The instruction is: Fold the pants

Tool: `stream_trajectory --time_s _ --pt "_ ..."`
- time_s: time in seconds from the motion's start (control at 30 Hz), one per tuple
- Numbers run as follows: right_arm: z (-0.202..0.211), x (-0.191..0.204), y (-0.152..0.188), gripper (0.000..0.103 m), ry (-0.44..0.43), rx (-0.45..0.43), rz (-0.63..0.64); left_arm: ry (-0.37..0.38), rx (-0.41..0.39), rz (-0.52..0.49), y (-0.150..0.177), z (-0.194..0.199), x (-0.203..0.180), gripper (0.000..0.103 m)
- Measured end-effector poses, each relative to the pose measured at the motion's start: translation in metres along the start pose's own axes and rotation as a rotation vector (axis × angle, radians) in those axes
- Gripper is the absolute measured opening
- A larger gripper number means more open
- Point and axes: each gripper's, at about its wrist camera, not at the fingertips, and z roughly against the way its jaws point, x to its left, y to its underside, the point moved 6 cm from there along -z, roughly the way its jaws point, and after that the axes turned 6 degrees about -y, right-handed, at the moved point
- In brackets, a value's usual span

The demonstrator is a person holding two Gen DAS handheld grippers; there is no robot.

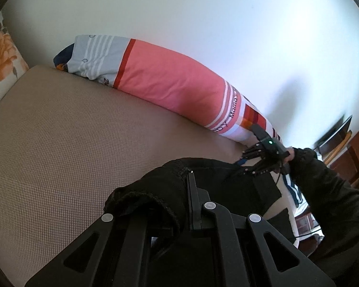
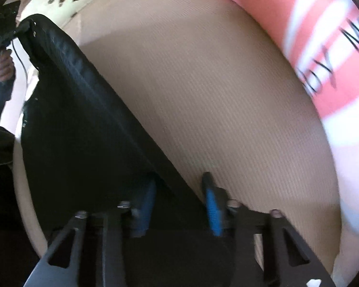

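- The black pants [image 1: 203,181] hung stretched between both tongs, over the beige mattress [image 1: 71,143].
- The left tongs [image 1: 179,205] were closed on one bunched end of the pants.
- The right tongs [image 2: 179,198] stood partly open, blue pads [image 2: 213,205] on each side of the pants' edge.
- A pink striped pillow [image 1: 170,79] lay by the wall.

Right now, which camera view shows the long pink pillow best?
The left wrist view: the long pink pillow lies against the wall, visible nearly end to end. The right wrist view shows only one blurred end with partial lettering.
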Motion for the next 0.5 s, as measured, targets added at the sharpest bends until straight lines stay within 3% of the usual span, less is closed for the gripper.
stream_trajectory --time_s 0.1,0.37,0.5 --pt "-0.001 0.007 0.005 0.010 0.070 -0.019 -0.004 -0.011 0.004 0.007 0.001 -0.003 0.003 0.008" --pt "0.041 0.068 0.027 0.007 0.416 -0.252 -0.106 -0.055 0.004 -0.022 0.003 0.002 0.004 0.008" --pt "0.068 0.117 0.052 0.007 0.532 -0.349 -0.167 -0.044 0.009 -0.038 0.011 0.022 -0.001 0.008"
